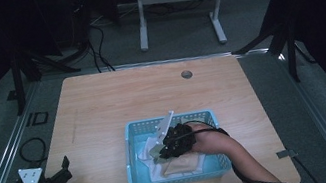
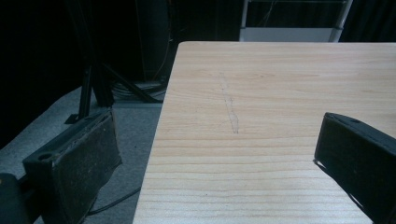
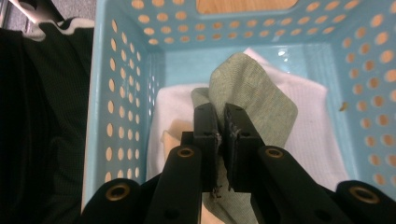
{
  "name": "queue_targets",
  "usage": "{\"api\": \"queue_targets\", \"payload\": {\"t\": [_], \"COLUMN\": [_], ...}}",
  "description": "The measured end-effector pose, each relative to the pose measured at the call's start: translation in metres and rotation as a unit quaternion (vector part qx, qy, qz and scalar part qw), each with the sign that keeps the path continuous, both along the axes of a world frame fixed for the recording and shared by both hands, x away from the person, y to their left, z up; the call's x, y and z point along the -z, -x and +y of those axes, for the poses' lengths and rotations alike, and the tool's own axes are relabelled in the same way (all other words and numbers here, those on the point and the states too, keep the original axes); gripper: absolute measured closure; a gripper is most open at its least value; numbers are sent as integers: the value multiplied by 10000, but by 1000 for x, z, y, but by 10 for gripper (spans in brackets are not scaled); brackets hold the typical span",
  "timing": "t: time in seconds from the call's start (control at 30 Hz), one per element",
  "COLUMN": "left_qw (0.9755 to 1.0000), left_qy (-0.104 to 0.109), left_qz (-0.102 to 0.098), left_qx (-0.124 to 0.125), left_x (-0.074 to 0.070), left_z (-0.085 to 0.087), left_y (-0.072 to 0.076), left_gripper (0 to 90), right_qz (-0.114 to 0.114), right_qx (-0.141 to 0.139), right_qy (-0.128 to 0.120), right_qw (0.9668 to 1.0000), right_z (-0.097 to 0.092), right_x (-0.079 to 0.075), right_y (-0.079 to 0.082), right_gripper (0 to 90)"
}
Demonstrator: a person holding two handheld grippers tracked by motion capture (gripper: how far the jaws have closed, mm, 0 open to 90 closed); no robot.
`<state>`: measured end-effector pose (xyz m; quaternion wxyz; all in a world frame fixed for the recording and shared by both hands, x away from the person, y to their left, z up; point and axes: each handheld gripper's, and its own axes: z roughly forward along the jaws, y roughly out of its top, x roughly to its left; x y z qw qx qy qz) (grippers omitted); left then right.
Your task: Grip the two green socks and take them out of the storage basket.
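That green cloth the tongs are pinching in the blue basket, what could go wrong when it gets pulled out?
The right tongs pinch only a fold of the green woven cloth, so it might slip free. The white cloth lies under it and could drag along. The light blue perforated plastic basket has tall walls, and a snagged cloth might tip or shift it.

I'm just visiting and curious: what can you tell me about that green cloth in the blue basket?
The green cloth is a soft, finely woven, pale grey-green fabric. The right gripper has its black jaws shut on a fold of it, so the cloth stands up in a rounded peak above them and hangs down below. It sits inside the light blue perforated plastic basket, over a white cloth lying on the basket's floor.
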<state>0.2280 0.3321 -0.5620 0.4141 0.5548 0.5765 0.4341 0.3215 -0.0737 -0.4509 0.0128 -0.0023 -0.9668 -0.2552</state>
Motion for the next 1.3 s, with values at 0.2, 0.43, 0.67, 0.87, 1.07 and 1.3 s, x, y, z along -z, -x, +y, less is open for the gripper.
{"api": "queue_targets", "payload": {"t": [0.2,0.43,0.67,0.87,1.07,1.3], "left_qw": [10000,10000,10000,10000,10000,10000], "left_qy": [10,4,14,9,7,0], "left_qz": [6,13,16,19,24,23], "left_qx": [-3,-10,-14,-16,-21,-19], "left_x": [0,0,0,0,0,0], "left_z": [0,0,0,0,0,0], "left_y": [0,0,0,0,0,0], "left_gripper": [5,5,5,5,5,5], "right_qz": [-89,-219,-334,-336,-399,-479], "right_qx": [43,125,345,532,789,1172], "right_qy": [-125,-279,-469,-521,-543,-581], "right_qw": [9999,9993,9977,9967,9946,9903], "right_z": [-7,-20,-42,-66,-91,-127], "right_x": [-16,-39,-58,-66,-72,-76], "right_y": [-1,-1,-4,-5,-7,-9], "right_gripper": [843,843,844,843,843,843]}}
